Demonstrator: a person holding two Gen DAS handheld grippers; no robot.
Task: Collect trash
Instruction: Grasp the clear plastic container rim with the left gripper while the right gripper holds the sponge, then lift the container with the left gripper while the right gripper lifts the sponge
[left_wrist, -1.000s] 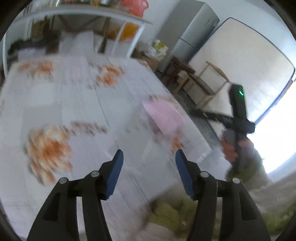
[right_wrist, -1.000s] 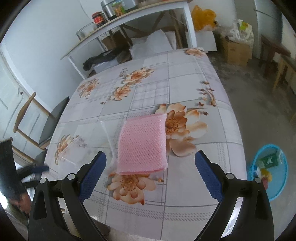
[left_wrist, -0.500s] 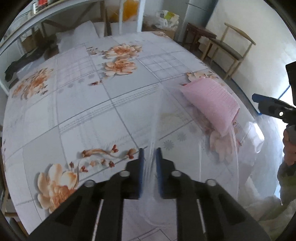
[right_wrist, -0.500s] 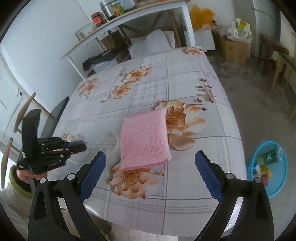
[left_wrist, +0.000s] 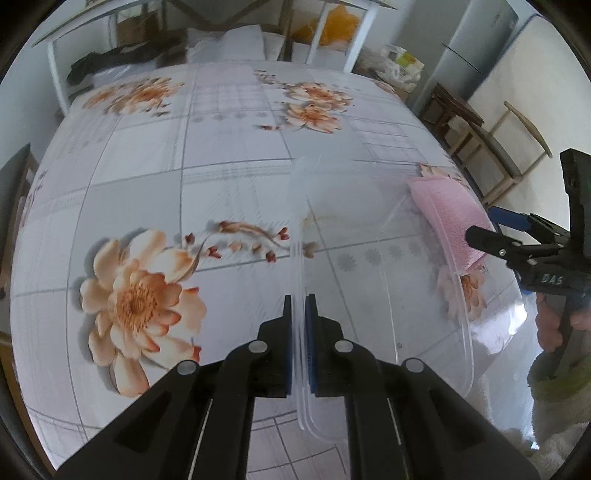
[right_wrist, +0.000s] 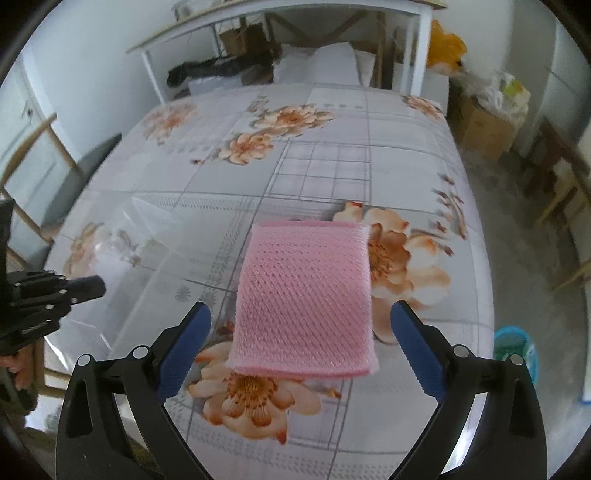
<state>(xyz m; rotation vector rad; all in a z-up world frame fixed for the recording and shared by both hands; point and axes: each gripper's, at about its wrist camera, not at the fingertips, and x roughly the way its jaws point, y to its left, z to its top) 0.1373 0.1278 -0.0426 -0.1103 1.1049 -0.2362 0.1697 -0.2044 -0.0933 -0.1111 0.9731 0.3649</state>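
Observation:
My left gripper (left_wrist: 299, 306) is shut on the rim of a clear plastic container (left_wrist: 369, 266), held over the floral table; it shows faintly in the right wrist view (right_wrist: 147, 229), with my left gripper (right_wrist: 88, 286) at the left edge. A folded pink cloth (right_wrist: 306, 295) lies on the table near the front edge, and it also shows at the right of the left wrist view (left_wrist: 448, 218). My right gripper (right_wrist: 301, 336) is open, its fingers either side of the cloth's near end, just short of it. It appears in the left wrist view (left_wrist: 495, 229) too.
The table (right_wrist: 406, 147) has a floral oilcloth. A blue bin (right_wrist: 515, 347) with trash stands on the floor at the right. A white shelf table (right_wrist: 295, 22) stands behind. Wooden chairs stand at the left (right_wrist: 33, 177) and the right (left_wrist: 517, 140).
My left gripper closed on the clear container's rim and has shifted left over the table. My right gripper has moved forward towards the pink cloth, still open.

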